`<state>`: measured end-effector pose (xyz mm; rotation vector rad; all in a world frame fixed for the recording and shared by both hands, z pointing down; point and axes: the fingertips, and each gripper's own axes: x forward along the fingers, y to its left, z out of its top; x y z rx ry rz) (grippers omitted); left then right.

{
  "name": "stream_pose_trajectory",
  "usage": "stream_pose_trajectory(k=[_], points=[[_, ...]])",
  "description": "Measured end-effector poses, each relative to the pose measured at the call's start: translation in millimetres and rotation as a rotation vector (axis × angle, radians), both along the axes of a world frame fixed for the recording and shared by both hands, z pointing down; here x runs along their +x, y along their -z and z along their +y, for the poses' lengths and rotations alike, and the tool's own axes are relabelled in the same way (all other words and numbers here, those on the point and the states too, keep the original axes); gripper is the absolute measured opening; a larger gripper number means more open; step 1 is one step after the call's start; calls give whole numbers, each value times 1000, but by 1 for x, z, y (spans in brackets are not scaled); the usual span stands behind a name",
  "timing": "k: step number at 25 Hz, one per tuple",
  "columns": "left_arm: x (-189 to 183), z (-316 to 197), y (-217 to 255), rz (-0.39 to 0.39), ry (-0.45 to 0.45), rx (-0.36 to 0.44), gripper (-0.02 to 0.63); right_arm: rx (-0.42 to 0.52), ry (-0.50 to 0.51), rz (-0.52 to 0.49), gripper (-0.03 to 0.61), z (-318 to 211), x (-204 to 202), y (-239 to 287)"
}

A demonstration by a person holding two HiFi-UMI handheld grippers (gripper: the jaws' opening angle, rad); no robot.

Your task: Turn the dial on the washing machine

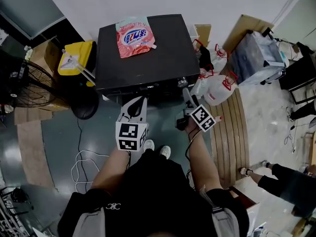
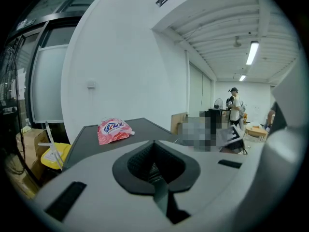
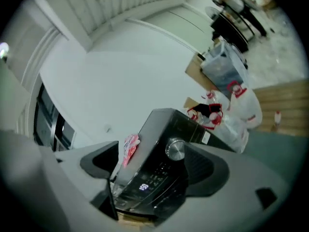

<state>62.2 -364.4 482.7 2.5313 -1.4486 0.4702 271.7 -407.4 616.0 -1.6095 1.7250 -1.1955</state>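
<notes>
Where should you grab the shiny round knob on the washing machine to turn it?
Grip the dial by its round side rim, one jaw on each opposite side. It sticks out from the washing machine's front panel, so probably come straight at that front, as the open right gripper faces it.

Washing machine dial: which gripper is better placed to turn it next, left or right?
Probably right. The right gripper stands open with the dial framed between its jaws, not gripped. The left gripper is shut and aimed over the top of the washing machine, off the dial.
</notes>
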Motion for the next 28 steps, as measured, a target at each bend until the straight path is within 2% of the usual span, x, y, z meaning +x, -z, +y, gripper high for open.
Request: stream_pose_trajectory(k=[6, 11, 14, 17, 21, 28], points=[[-14, -6, -20, -32, 42, -39, -5, -28, -40, -469, 411, -30, -5, -55], [-25, -5, -36, -65, 69, -71, -5, -6, -178, -914, 410, -48, -2, -92], [-30, -5, -45, -84, 81, -87, -5, -9, -231, -1087, 408, -58, -4, -107], [-35, -5, -51, -104, 94, -100, -5, -19, -237, -1176, 403, -69, -12, -117], [-42, -4, -54, -128, 102, -104, -5, 23, -254, -1246, 383, -76, -12, -120], [-49, -5, -55, -135, 116, -104, -5, 42, -275, -1246, 275, -79, -4, -122]])
